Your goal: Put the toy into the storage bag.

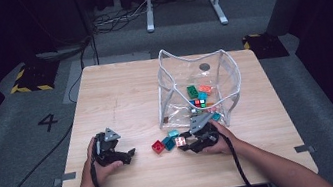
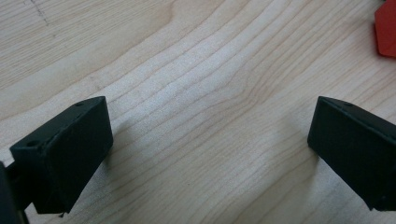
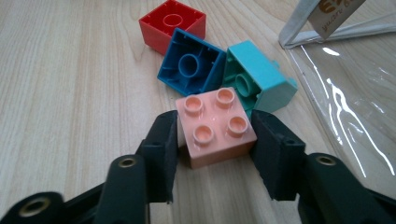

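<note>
A pale pink four-stud brick (image 3: 215,122) sits studs up on the wooden table, and my right gripper (image 3: 215,140) is shut on it, one black pad against each side. Just beyond it lie a blue brick (image 3: 189,65) tipped on its side, a teal brick (image 3: 259,77) and a red brick (image 3: 170,23). In the high view that gripper (image 1: 186,144) is at the front middle of the table, beside the small cluster of bricks (image 1: 167,143). My left gripper (image 1: 131,154) rests farther left, open (image 2: 210,135) over bare wood, with the red brick's edge (image 2: 386,32) far off.
A clear plastic bag (image 1: 199,88) with a white rim stands open right behind the bricks, holding several coloured bricks. Its corner (image 3: 345,70) lies close to my right gripper. Bare tabletop (image 1: 114,96) spreads to the left. Cables run over the floor.
</note>
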Available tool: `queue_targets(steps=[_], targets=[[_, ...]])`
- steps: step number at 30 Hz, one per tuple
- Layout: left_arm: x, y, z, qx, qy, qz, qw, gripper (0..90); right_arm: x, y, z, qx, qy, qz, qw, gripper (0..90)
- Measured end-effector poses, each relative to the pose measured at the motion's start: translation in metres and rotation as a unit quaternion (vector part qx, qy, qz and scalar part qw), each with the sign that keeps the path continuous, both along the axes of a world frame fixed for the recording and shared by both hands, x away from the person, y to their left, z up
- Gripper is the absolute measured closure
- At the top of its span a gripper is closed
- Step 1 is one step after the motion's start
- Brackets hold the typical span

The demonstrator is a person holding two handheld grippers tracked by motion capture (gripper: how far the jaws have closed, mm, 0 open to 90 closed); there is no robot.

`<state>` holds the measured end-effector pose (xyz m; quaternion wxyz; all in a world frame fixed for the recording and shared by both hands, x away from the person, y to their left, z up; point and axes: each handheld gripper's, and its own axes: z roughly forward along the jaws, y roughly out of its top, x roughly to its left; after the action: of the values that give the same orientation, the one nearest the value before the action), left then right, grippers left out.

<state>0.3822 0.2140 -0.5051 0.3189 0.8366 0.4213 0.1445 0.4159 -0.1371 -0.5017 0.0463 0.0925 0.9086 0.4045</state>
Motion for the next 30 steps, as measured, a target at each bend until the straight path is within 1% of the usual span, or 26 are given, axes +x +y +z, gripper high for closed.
queue_targets(steps=[3,7,8,9,11,12,13,14,15,17,18,19,20,21,22,23,25,27,28,30], targets=[[0.000,0.000,0.000,0.000,0.000,0.000,1.0000,0.3,-0.002,-0.002,0.001,-0.003,0.001,0.002,1.0000,59.0],[0.000,0.000,0.000,0.000,0.000,0.000,1.0000,0.3,-0.004,-0.003,0.001,-0.005,0.000,0.001,1.0000,59.4],[0.000,0.000,0.000,0.000,0.000,0.000,1.0000,0.3,-0.003,-0.002,0.000,-0.001,-0.002,-0.001,1.0000,59.5],[0.000,0.000,0.000,0.000,0.000,0.000,1.0000,0.3,-0.004,-0.003,0.001,-0.002,0.002,-0.008,1.0000,59.5],[0.000,0.000,0.000,0.000,0.000,0.000,1.0000,0.3,-0.005,-0.003,0.001,-0.006,0.002,-0.008,0.9999,59.5],[0.000,0.000,0.000,0.000,0.000,0.000,1.0000,0.3,-0.005,-0.003,0.001,0.003,-0.004,-0.005,1.0000,59.6],[0.000,0.000,0.000,0.000,0.000,0.000,1.0000,0.3,-0.006,-0.005,0.002,-0.005,-0.008,-0.005,0.9999,59.5],[0.000,0.000,0.000,0.000,0.000,0.000,1.0000,0.3,-0.007,-0.006,0.003,-0.006,-0.002,-0.010,0.9999,59.6],[0.000,0.000,0.000,0.000,0.000,0.000,1.0000,0.3,-0.009,-0.008,0.005,-0.002,0.007,-0.022,0.9997,59.6],[0.000,0.000,0.000,0.000,0.000,0.000,1.0000,0.3,-0.009,-0.013,0.009,0.002,0.002,-0.020,0.9998,59.5],[0.000,0.000,0.000,0.000,0.000,0.000,1.0000,0.3,-0.011,-0.015,0.011,0.005,0.009,-0.025,0.9996,59.6],[0.000,0.000,0.000,0.000,0.000,0.000,1.0000,0.3,-0.011,-0.019,0.014,0.004,0.004,-0.020,0.9998,59.6],[0.000,0.000,0.000,0.000,0.000,0.000,1.0000,0.3,-0.013,-0.022,0.017,0.006,0.005,-0.025,0.9997,59.6],[0.000,0.000,0.000,0.000,0.000,0.000,1.0000,0.3,-0.013,-0.024,0.019,0.008,0.006,-0.024,0.9997,59.6],[0.000,0.000,0.000,0.000,0.000,0.000,1.0000,0.3,-0.012,-0.027,0.021,0.020,0.000,-0.012,0.9997,59.6],[0.000,0.000,0.000,0.000,0.000,0.000,1.0000,0.3,-0.014,-0.032,0.024,0.015,0.008,-0.017,0.9997,59.6],[0.000,0.000,0.000,0.000,0.000,0.000,1.0000,0.3,-0.017,-0.039,0.028,0.017,0.004,-0.025,0.9995,59.6],[0.000,0.000,0.000,0.000,0.000,0.000,1.0000,0.3,-0.020,-0.047,0.033,0.021,0.007,-0.028,0.9994,59.6],[0.000,0.000,0.000,0.000,0.000,0.000,1.0000,0.3,-0.019,-0.050,0.034,0.030,-0.007,-0.020,0.9993,59.6],[0.000,0.000,0.000,0.000,0.000,0.000,1.0000,0.3,-0.020,-0.058,0.038,0.036,-0.011,-0.025,0.9990,59.6]])
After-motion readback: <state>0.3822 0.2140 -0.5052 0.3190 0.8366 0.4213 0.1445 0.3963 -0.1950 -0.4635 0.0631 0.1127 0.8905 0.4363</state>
